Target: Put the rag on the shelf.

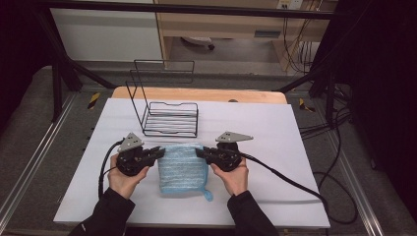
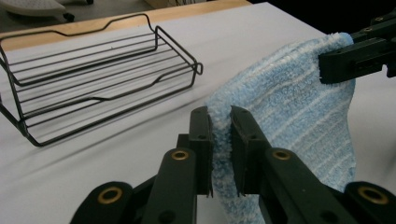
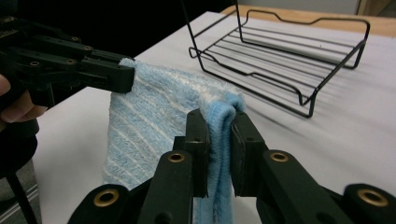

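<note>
Cloth (image 1: 182, 169) hangs pinched at two corners between our left gripper (image 1: 158, 152) and right gripper (image 1: 200, 153); uneven pulling could slip one corner free.

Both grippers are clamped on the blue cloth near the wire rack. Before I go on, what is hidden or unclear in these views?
- Blue cloth, high view: the corners inside the left gripper and right gripper are covered by the jaws.
- Left gripper view: the cloth's lower part is cut off by the bottom edge.
- Right gripper view: the cloth's hanging loop is out of frame.
- Wire rack, high view: its upright back frame is thin and hard to trace against the dark floor.
- Person's hands: the fingers curl under the gripper bodies.
</note>
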A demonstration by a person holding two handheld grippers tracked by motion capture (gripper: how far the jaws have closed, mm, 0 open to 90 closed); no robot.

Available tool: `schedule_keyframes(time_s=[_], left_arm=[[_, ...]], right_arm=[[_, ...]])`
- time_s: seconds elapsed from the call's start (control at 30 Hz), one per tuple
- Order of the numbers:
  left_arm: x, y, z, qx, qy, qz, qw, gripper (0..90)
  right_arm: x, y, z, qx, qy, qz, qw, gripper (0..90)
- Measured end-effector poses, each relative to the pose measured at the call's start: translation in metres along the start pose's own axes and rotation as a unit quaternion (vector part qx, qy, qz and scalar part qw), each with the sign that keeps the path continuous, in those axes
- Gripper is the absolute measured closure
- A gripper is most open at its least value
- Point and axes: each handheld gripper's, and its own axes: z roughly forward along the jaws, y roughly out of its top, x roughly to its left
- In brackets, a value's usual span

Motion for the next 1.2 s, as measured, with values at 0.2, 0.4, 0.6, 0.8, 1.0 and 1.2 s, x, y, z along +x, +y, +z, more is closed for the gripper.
schedule_keyframes(time_s=[0.2,0.4,0.6,0.8,1.0,1.2], left_arm=[[-0.002,0.009,-0.008,-0.013,0.000,0.009,0.9999,79.7],[-0.003,0.020,-0.015,-0.027,0.000,0.018,0.9995,79.7],[-0.005,0.035,-0.023,-0.046,0.010,0.030,0.9984,79.8],[-0.003,0.045,-0.030,-0.068,0.007,0.025,0.9974,79.9],[0.000,0.053,-0.037,-0.087,0.009,0.024,0.9959,79.9],[0.002,0.062,-0.044,-0.105,0.016,0.030,0.9939,79.9]], right_arm=[[0.007,0.013,-0.009,-0.015,-0.003,-0.019,0.9997,80.2],[0.013,0.024,-0.017,-0.035,-0.003,-0.026,0.9991,80.3],[0.018,0.035,-0.022,-0.057,-0.009,-0.035,0.9977,80.5],[0.023,0.048,-0.027,-0.081,-0.015,-0.045,0.9956,80.6],[0.030,0.059,-0.029,-0.102,-0.019,-0.057,0.9930,80.6],[0.036,0.071,-0.030,-0.120,-0.023,-0.070,0.9901,80.7]])
